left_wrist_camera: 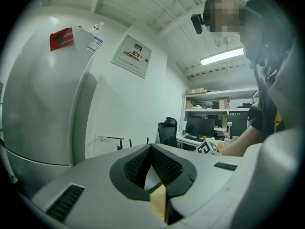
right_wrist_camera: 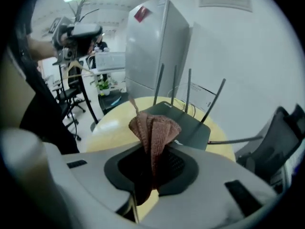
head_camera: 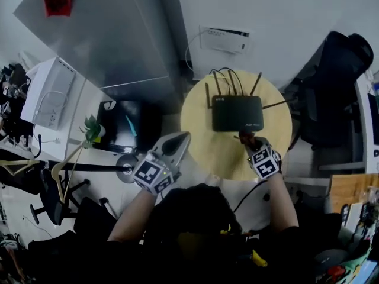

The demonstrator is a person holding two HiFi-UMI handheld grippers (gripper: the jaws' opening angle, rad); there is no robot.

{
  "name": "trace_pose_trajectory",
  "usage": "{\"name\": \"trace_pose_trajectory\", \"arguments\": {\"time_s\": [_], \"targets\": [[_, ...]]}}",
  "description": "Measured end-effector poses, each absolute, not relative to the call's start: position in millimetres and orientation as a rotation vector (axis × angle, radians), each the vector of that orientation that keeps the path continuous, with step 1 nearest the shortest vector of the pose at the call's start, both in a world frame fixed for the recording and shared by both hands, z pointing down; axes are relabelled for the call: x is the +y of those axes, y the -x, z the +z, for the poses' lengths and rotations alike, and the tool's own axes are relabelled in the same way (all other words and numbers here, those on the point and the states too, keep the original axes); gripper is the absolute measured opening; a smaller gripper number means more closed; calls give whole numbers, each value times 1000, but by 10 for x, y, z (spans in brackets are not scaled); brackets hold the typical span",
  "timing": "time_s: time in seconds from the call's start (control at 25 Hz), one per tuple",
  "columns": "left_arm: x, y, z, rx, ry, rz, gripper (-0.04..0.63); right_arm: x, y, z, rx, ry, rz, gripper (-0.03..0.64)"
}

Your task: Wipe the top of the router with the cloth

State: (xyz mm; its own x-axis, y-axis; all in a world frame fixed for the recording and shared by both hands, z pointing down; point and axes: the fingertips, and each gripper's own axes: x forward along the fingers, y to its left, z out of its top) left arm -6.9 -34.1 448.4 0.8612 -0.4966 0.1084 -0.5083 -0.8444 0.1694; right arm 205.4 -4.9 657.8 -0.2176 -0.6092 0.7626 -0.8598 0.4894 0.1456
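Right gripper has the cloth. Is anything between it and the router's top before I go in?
Nothing visible. The cloth is pinched in the right gripper just short of the router, whose flat top is bare. Its antennas stand at the far edge; the left gripper is off to the side.

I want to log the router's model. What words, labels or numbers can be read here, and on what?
No text reads legibly.
router: logo marks, blurred.
wall sign: red heading, too small.
red sticker on the refrigerator: unreadable.
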Motion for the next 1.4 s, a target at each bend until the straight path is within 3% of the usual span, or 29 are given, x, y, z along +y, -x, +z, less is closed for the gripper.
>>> {"name": "trace_pose_trajectory", "arguments": {"time_s": [0.16, 0.4, 0.64, 1.0, 1.4], "targets": [[-24, 300, 4456, -655, -2883, 90, -9, 183, -1609, 6547, -1960, -1369, 466, 64], [364, 1191, 4595, -641, -2894, 55, -8, 670, -1004, 6154, -1952, -1580, 440, 64], [632, 1842, 4734, -560, -2803, -57, -8, 1356, -554, 5686, -1964, -1866, 626, 64], [1078, 1853, 4642, -365, -2794, -120, -8, 2516, -458, 5147, -1906, -2234, 673, 63], [1304, 1921, 4537, -319, -2712, -89, -8, 2768, -325, 4615, -2079, -2337, 499, 61]]}}
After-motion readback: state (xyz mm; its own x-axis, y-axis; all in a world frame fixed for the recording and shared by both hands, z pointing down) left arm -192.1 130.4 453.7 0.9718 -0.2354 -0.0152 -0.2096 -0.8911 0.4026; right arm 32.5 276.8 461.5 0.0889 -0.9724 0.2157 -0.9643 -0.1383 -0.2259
